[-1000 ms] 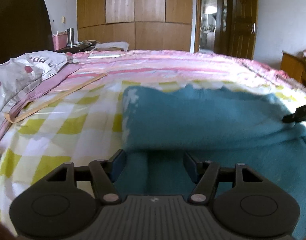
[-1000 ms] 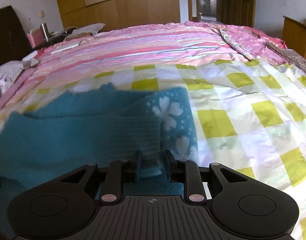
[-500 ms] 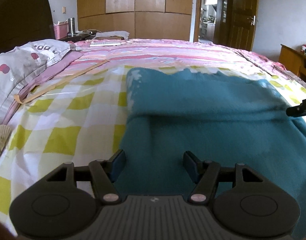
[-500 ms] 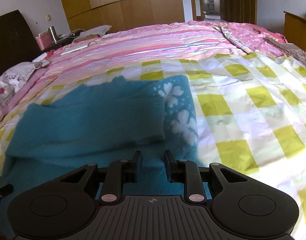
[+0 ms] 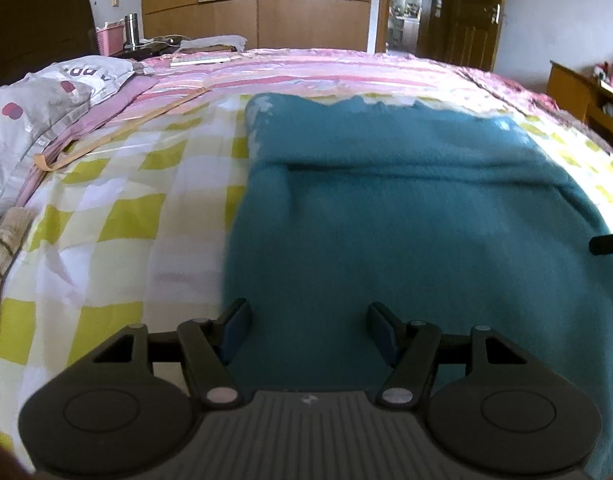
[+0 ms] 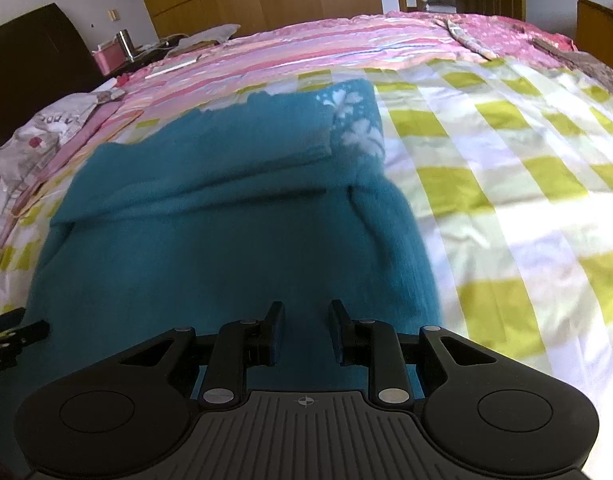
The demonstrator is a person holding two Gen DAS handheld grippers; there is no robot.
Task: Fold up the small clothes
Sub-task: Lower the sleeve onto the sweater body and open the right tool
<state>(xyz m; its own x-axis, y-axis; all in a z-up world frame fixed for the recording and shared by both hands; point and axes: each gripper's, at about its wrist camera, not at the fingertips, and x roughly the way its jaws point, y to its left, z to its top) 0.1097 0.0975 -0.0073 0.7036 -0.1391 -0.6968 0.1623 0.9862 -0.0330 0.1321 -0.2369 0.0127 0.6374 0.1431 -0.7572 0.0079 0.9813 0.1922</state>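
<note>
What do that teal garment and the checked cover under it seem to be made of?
The teal garment with white flower prints looks like soft fleece or thick knit: matte, fuzzy, with rounded folds. The yellow-and-white checked cover looks like thin woven cotton or a blend: smooth, faintly shiny, finely creased. Blur leaves both uncertain.

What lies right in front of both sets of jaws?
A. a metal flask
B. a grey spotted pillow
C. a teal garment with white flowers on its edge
C: the teal garment spreads over the checked bedsheet, white flowers at its far right corner.
</note>
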